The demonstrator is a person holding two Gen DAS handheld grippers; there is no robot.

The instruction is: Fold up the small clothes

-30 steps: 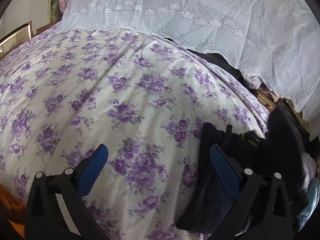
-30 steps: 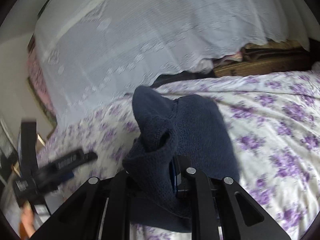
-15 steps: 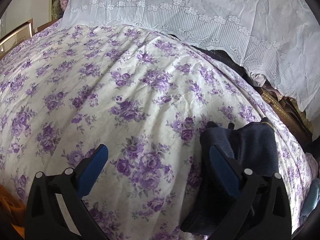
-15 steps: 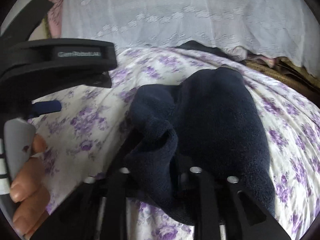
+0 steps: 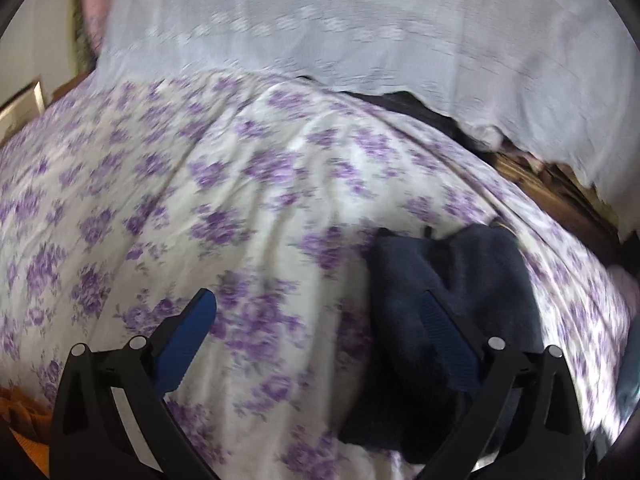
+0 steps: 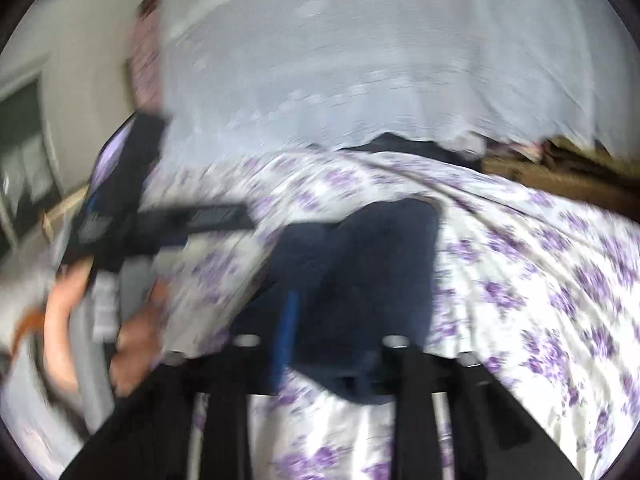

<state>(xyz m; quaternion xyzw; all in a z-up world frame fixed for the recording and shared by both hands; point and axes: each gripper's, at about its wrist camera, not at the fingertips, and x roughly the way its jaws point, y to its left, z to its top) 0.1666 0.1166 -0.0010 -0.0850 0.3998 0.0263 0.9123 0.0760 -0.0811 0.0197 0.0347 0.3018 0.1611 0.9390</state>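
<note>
Presently, a dark navy garment point(image 5: 452, 280) is seen lying bunched on the purple-flowered bedspread point(image 5: 240, 184); the left gripper point(image 5: 320, 320) is held spread wide, nothing pinched — its right finger over the garment; the right gripper point(image 6: 332, 320) is closing, the navy cloth between its jaws — contact blurred, undetermined.

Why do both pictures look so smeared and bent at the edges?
Left wrist view: mild motion blur, the floral bedsheet softened, the dark sock fairly clear. Right wrist view: heavy smear, the hand streaked. Both are fisheye, bulging the scene inside dark round corners.
</note>
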